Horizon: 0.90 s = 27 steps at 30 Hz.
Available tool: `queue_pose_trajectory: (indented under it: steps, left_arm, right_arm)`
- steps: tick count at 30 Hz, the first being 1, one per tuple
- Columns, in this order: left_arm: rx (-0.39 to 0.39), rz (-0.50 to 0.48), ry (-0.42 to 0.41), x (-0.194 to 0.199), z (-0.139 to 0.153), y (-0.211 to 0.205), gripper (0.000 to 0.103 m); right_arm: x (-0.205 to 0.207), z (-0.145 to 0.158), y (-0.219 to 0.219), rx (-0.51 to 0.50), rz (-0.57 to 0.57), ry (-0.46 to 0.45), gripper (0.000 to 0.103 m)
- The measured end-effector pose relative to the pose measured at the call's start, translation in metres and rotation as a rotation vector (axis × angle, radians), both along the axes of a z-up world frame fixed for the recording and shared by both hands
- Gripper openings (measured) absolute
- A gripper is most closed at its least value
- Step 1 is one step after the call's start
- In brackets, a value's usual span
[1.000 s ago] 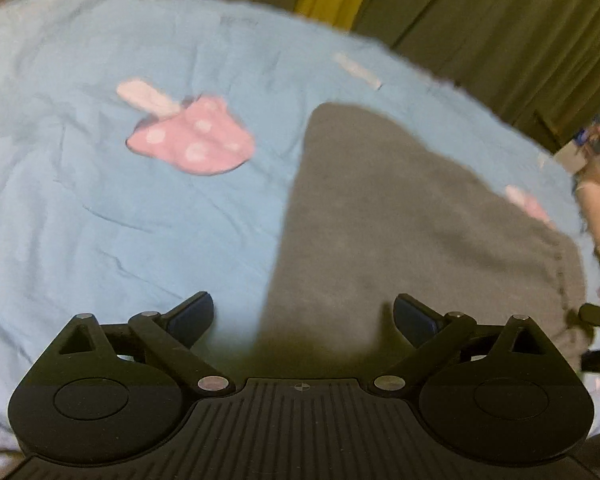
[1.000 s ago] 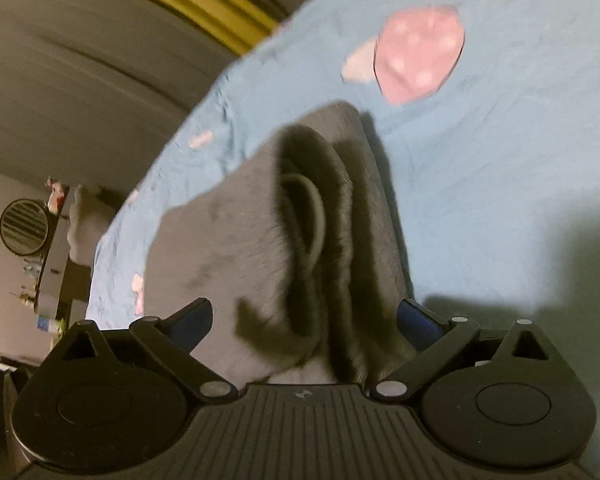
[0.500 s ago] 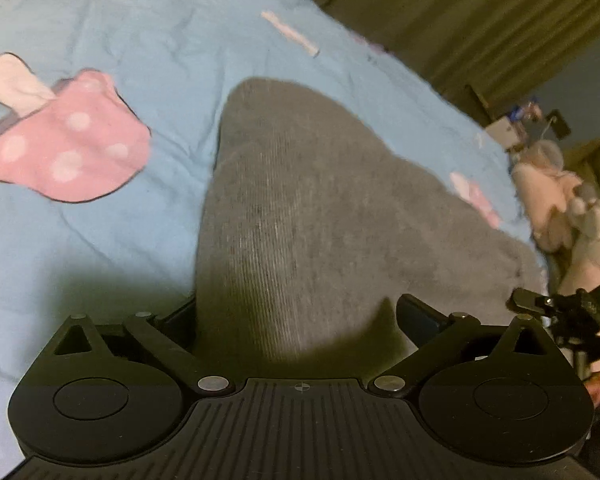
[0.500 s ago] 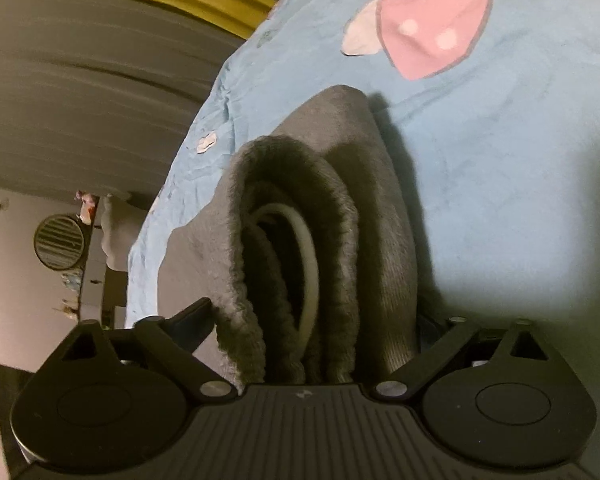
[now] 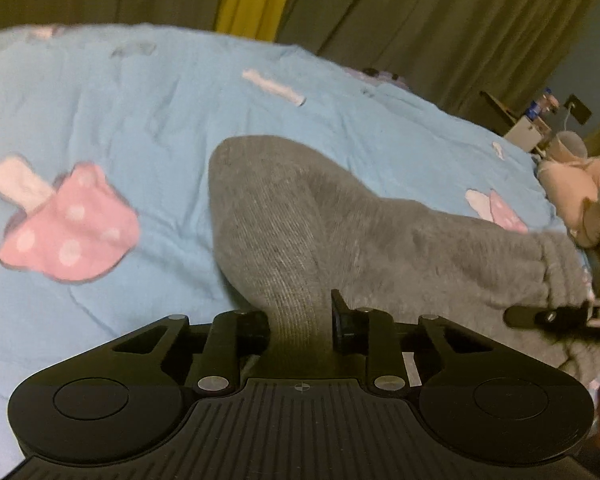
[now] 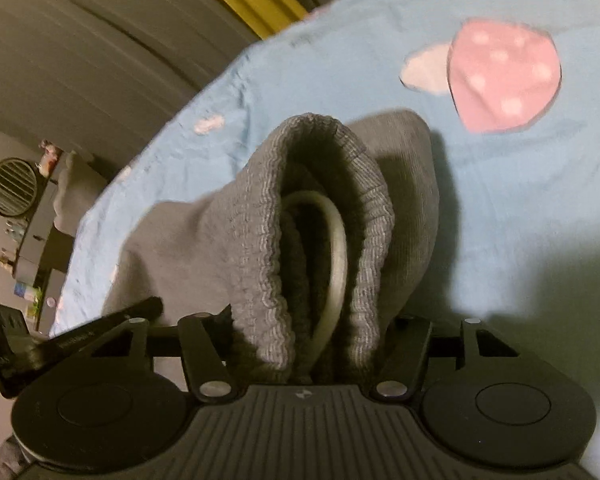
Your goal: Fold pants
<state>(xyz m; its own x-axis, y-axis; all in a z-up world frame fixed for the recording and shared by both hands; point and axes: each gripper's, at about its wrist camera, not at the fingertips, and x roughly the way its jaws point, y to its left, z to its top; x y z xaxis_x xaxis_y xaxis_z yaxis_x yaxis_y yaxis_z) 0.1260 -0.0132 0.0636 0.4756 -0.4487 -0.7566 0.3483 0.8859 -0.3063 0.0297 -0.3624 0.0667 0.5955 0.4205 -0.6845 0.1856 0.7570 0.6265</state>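
Observation:
The grey knit pants (image 5: 340, 224) lie on a light blue bedspread (image 5: 140, 120). My left gripper (image 5: 300, 320) is shut on a pinched fold of the grey cloth, which rises from the bed into the jaws. My right gripper (image 6: 312, 336) is shut on the ribbed elastic waistband (image 6: 268, 220) of the pants, bunched together with a pale drawstring loop (image 6: 336, 240) showing inside. The right gripper shows at the right edge of the left wrist view (image 5: 548, 316); the left gripper shows at the left edge of the right wrist view (image 6: 80, 332).
The bedspread has pink spotted mushroom prints (image 5: 72, 232) (image 6: 504, 76). Dark green and yellow curtains (image 5: 380, 8) hang behind the bed. A plush toy (image 5: 576, 200) and small furniture stand at the far right. A round fan (image 6: 12, 186) and a shelf stand left of the bed.
Both grippers came down onto the pants and closed: the left on a fold of cloth, the right on the waistband. The cloth now lifts into both jaws.

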Motion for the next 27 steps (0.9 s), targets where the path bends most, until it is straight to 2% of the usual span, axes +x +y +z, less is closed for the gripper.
queue_pose_trajectory:
  steps: [2,6,11,12,13,14,15,16,17,20,22,24,26,27]
  left_arm:
    - [0.010,-0.007,-0.036,0.000,0.009,-0.006,0.027]
    - [-0.029,0.011,-0.079,0.015,0.038,-0.012,0.025]
    - [-0.009,0.032,-0.193,0.036,0.062,-0.026,0.027]
    - [0.007,0.056,-0.193,0.042,0.063,-0.028,0.042]
    - [0.051,0.096,-0.192,0.047,0.062,-0.028,0.067]
    - [0.144,0.168,-0.202,0.050,0.060,-0.029,0.076]
    - [0.228,0.226,-0.225,0.049,0.058,-0.029,0.083]
    - [0.274,0.235,-0.246,0.045,0.055,-0.027,0.085]
    - [0.294,0.217,-0.254,0.040,0.051,-0.025,0.086]
    - [0.316,0.151,-0.205,0.018,0.028,-0.025,0.089]
    - [0.346,0.120,-0.184,0.004,0.010,-0.033,0.091]
    - [0.386,0.135,-0.199,-0.010,-0.007,-0.038,0.092]
    - [0.376,0.165,-0.227,-0.022,-0.010,-0.035,0.092]
    - [0.367,0.160,-0.217,-0.024,-0.009,-0.031,0.092]
  right_arm:
    - [0.000,0.016,0.003,-0.018,-0.002,-0.047,0.059]
    - [0.012,0.053,0.011,-0.058,0.027,-0.173,0.058]
    - [0.037,0.074,-0.002,-0.147,-0.027,-0.262,0.058]
    - [0.042,0.074,-0.007,-0.167,-0.040,-0.282,0.065]
    - [0.047,0.073,-0.012,-0.200,-0.049,-0.296,0.076]
    - [0.051,0.070,-0.017,-0.264,-0.078,-0.272,0.099]
    - [0.053,0.069,-0.020,-0.339,-0.133,-0.235,0.099]
    - [0.051,0.067,-0.023,-0.400,-0.161,-0.208,0.099]
    - [0.046,0.065,-0.025,-0.411,-0.174,-0.207,0.099]
    - [0.032,0.053,-0.025,-0.377,-0.145,-0.195,0.099]
    - [0.029,0.041,-0.018,-0.392,-0.135,-0.167,0.099]
    - [0.027,0.029,-0.012,-0.415,-0.124,-0.148,0.099]
    - [0.030,0.015,0.001,-0.495,-0.112,-0.074,0.099]
    - [0.032,0.003,0.004,-0.554,-0.095,0.003,0.099]
